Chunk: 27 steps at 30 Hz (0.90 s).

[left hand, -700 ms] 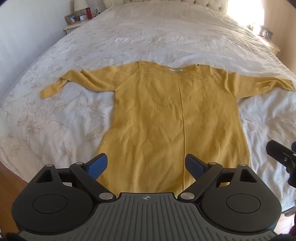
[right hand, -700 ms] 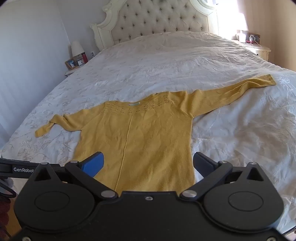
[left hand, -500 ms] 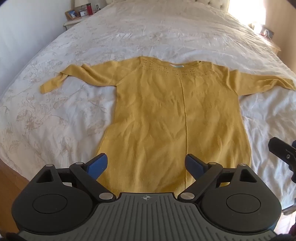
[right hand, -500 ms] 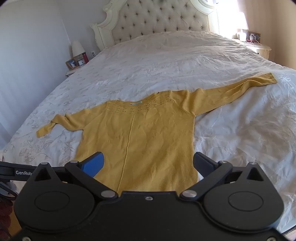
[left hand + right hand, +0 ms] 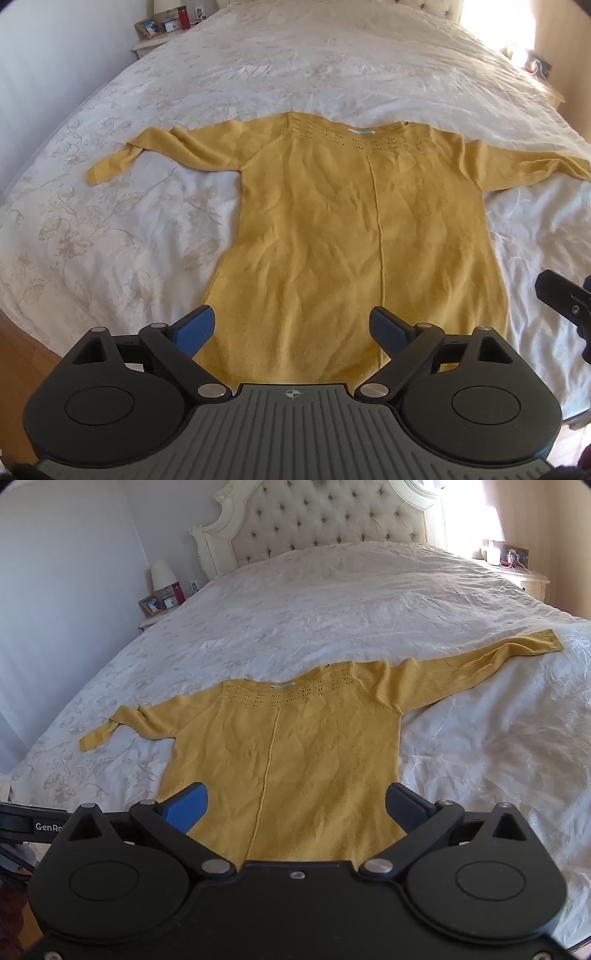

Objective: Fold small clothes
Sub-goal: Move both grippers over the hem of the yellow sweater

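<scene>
Left gripper (image 5: 291, 328) held level and pointing far, jaws spread wide, blue-padded fingers (image 5: 194, 326) gripping nothing. Right gripper (image 5: 295, 806) just to its right, likewise pointing far, jaws spread wide and empty.

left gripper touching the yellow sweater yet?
Cannot tell. In the left wrist view the open left gripper frames the yellow sweater hem; height above it is unclear.
</scene>
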Motion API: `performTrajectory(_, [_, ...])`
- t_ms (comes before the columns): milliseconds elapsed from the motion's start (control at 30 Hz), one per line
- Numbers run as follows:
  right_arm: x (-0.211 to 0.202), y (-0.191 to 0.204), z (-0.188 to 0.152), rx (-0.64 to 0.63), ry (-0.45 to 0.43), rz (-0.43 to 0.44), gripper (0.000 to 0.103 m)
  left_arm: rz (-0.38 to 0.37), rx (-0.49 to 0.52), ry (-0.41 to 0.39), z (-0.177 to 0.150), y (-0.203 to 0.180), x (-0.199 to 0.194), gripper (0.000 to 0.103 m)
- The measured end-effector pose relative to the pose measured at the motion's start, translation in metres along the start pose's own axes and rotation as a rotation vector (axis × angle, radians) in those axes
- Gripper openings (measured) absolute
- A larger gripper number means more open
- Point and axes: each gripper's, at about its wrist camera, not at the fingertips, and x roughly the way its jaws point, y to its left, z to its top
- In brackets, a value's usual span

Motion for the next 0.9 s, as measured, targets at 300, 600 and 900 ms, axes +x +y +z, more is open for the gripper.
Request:
performTrajectory(300, [0.0008,-0.0057,-0.0020,0.004,0.009,-0.013,0.102,0.009,0.004,0.002,0.0026,0.0014,0.0012,0.092])
performTrajectory(600, [-0.0001,-0.0081,-0.0016,0.013,0.017,-0.013,0.102,0.007,0.006,0.005,0.0013,0.0013,0.0024,0.092])
performTrajectory(900, [0.0020,-0.0090,-0.0028,0.015,0.016,-0.008,0.102,-0.004,-0.002,0.003,-0.0034,0.0038,0.0067,0.090])
